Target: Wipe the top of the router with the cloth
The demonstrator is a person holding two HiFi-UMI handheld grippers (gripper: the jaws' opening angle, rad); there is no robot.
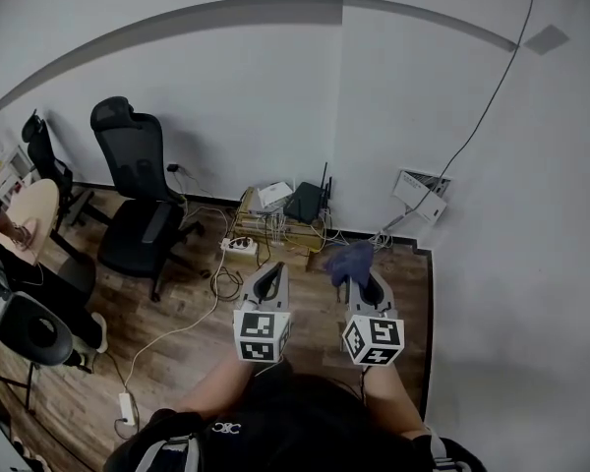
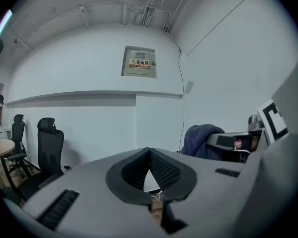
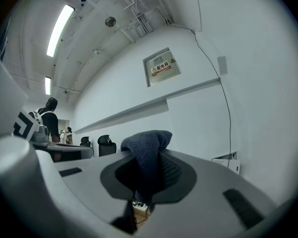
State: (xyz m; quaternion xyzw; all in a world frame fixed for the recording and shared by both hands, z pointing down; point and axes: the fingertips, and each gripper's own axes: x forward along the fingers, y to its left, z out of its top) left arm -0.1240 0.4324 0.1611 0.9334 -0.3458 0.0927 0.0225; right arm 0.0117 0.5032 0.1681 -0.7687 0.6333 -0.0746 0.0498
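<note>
The dark router [image 1: 305,203], with an upright antenna, sits on a low stand against the wall, ahead of both grippers. My right gripper [image 1: 359,275] is shut on a dark blue cloth [image 1: 350,261], which bunches up past the jaw tips, short of the router. In the right gripper view the cloth [image 3: 146,152] fills the gap between the jaws. My left gripper [image 1: 267,281] hangs beside it on the left, jaws shut on nothing, tips touching [image 2: 149,155]. The left gripper view shows the cloth [image 2: 201,139] off to the right.
A black office chair [image 1: 138,200] stands to the left, and a white power strip [image 1: 240,246] with loose cables lies on the wood floor by the stand. A white box [image 1: 420,195] leans at the wall on the right. A round table [image 1: 29,214] is at far left.
</note>
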